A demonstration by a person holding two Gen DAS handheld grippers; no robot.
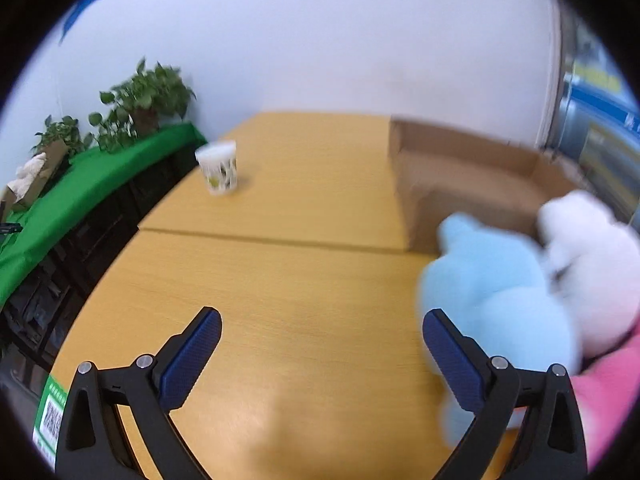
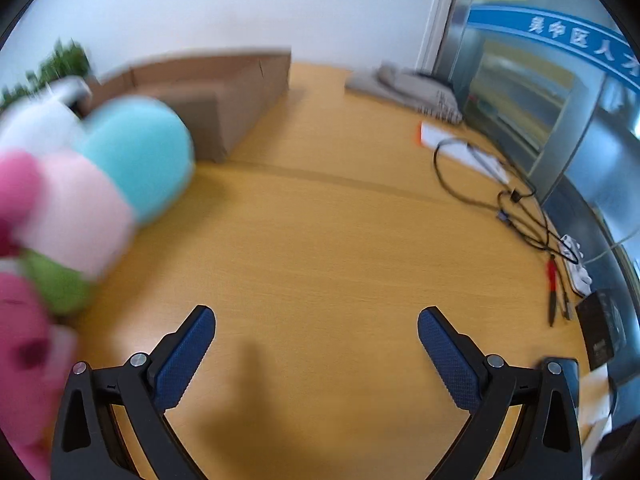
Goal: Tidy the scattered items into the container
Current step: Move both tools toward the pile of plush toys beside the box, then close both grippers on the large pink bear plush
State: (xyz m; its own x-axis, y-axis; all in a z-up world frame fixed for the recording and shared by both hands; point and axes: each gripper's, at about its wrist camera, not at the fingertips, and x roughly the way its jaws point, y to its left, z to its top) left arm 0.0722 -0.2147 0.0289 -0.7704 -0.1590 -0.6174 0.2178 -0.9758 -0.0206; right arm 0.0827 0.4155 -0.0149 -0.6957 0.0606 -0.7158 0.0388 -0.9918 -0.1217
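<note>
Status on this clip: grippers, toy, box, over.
Left gripper open, empty. Right gripper open, empty. Plush toy on the table beside the cardboard box, not in it. Paper cup off left; path clear.

Both views are bright and evenly lit, with soft daylight and no hard glare. The fisheye lens bends straight lines, and black vignette fills the corners. Motion blur smears most of each picture: in the left wrist view the plush toy (image 1: 516, 292) at right, the cardboard box (image 1: 464, 168) and the far paper cup (image 1: 218, 170) are soft. In the right wrist view the plush toy (image 2: 80, 200) at left is heavily smeared. The near claw pads stay sharp. A faint, soft shadow lies on the bench (image 2: 320, 248) between the right claw's fingers (image 2: 182, 360).
</note>
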